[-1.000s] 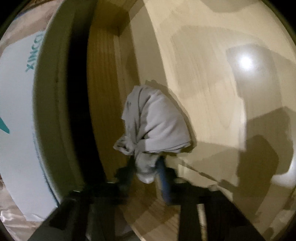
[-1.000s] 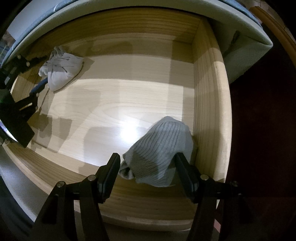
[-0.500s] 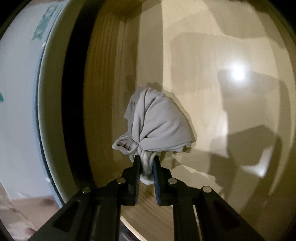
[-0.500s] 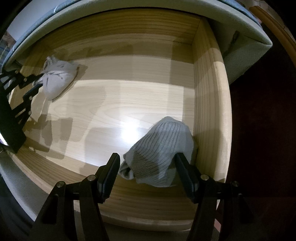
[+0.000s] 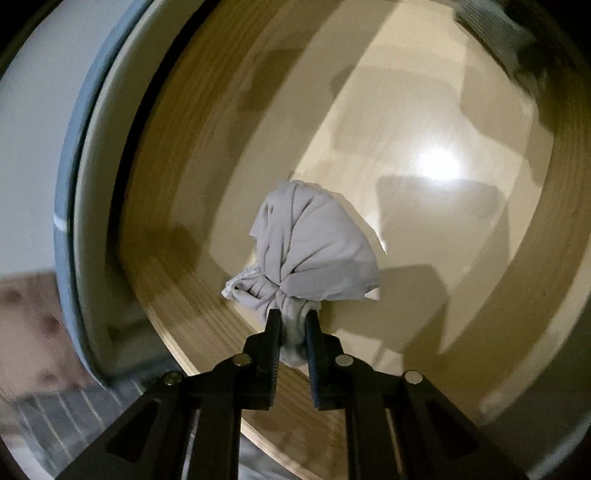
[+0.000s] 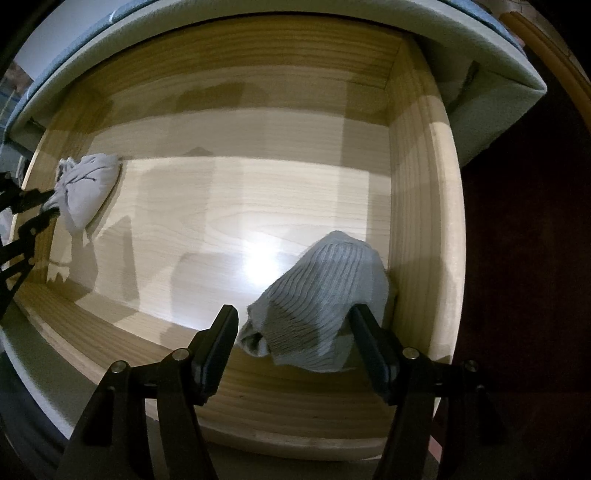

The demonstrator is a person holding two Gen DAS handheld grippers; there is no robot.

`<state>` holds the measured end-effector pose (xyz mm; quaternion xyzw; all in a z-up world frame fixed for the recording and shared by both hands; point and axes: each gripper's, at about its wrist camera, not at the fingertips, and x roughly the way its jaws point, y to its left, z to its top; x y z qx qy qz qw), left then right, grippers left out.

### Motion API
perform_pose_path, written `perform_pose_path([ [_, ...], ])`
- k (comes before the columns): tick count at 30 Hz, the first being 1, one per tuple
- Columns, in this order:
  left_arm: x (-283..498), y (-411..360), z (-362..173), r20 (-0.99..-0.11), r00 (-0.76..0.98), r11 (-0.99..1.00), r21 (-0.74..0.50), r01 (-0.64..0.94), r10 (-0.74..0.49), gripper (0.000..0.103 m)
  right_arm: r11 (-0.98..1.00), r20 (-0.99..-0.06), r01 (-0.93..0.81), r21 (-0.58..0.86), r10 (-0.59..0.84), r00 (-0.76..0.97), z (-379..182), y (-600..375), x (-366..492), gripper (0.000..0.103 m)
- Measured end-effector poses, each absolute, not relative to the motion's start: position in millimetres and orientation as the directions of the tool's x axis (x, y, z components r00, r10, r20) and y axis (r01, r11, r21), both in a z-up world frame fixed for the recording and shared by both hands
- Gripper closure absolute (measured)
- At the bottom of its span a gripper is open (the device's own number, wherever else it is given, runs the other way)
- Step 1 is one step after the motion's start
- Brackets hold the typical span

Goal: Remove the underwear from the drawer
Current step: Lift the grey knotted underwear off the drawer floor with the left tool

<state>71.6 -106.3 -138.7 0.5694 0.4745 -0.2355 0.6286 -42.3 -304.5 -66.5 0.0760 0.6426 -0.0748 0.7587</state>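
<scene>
A bunched light grey underwear point(image 5: 314, 251) hangs pinched in my left gripper point(image 5: 292, 325), which is shut on its lower end inside the open wooden drawer point(image 5: 207, 184). It also shows in the right wrist view point(image 6: 86, 188) at the drawer's left side, with the left gripper point(image 6: 46, 201) on it. A ribbed grey underwear point(image 6: 325, 295) lies in the drawer's front right corner. My right gripper point(image 6: 293, 328) is open, its fingers on either side of that piece without touching it.
The drawer's pale wooden floor point(image 6: 240, 206) shines under a light. Its right wall point(image 6: 417, 192) stands close to the ribbed piece. A pale grey cabinet front point(image 6: 295, 7) runs over the back. Dark floor point(image 6: 535, 258) lies to the right.
My left gripper has shut on the light grey underwear and swung round with it, lifting it a little. The right gripper and the ribbed piece have stayed put.
</scene>
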Motion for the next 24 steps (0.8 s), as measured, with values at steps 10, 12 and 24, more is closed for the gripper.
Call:
perform_pose_path([
  [10,126,-96,-120,-0.963,0.114,0.661,0.251,0.707,0.244,0.090,0.977,-0.987,0.211,0.020,-0.015,0.163,-67,-300,-36,0.041],
  [12,131,-92,-118,-0.974,0.060,0.721,0.203,0.663,0.219,0.090,0.977,-0.986,0.211,0.021,-0.015,0.164,-67,-301,-39,0.041],
  [24,130,-67,-125,-0.990,-0.134,0.909,-0.008,0.416,0.053,0.090,0.978,-0.987,0.207,0.016,-0.018,0.160,-68,-301,-40,0.041],
])
